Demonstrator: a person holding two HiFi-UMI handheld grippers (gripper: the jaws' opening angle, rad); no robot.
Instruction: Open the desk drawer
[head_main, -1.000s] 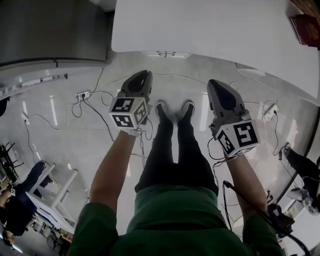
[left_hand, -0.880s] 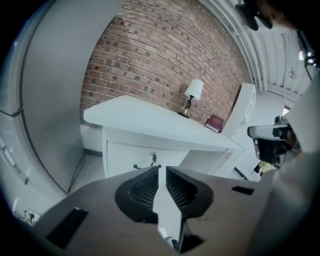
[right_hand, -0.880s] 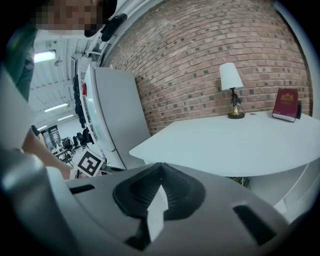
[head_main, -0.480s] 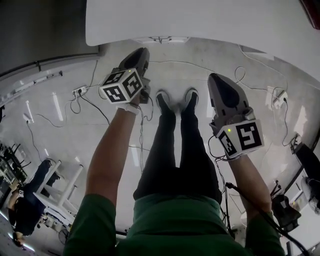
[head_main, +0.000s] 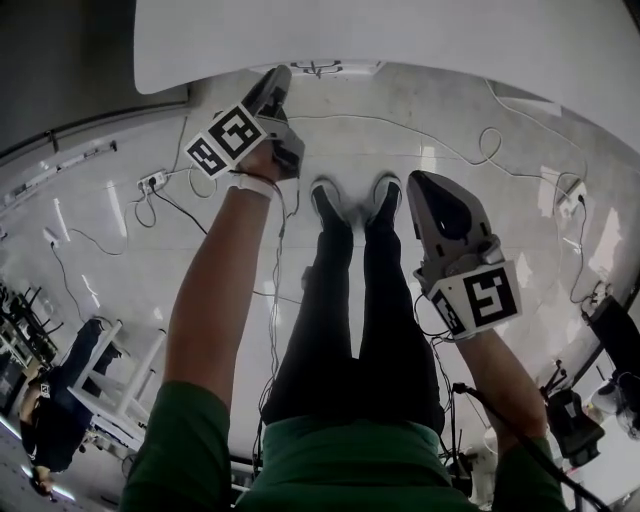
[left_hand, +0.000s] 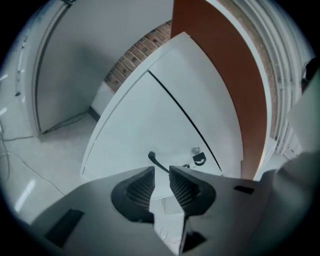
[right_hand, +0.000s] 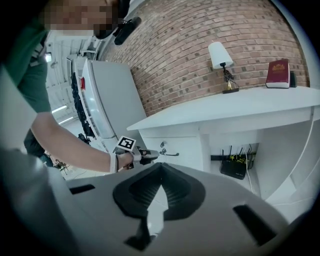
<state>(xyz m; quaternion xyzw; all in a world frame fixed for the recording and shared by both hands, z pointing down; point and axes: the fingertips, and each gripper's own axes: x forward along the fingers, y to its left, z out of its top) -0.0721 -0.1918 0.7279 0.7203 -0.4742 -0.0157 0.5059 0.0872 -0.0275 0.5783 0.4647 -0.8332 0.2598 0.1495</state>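
Left gripper (left_hand: 161, 171) tilted sideways, near drawer handle (left_hand: 155, 161); jaws just opening, empty.

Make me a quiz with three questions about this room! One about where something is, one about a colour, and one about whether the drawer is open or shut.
1. Where does the lamp stand?
A. on the floor
B. on the desk
C. on a chair

2. What colour is the book on the desk?
A. blue
B. red
C. yellow

3. How is the drawer now?
A. closed
B. pulled halfway out
C. lying on the floor

Answers:
1. B, because the lamp's foot sits on the white desk top.
2. B, because the book's cover is dark red.
3. A, because the drawer's front sits flush with the desk, just under the top.
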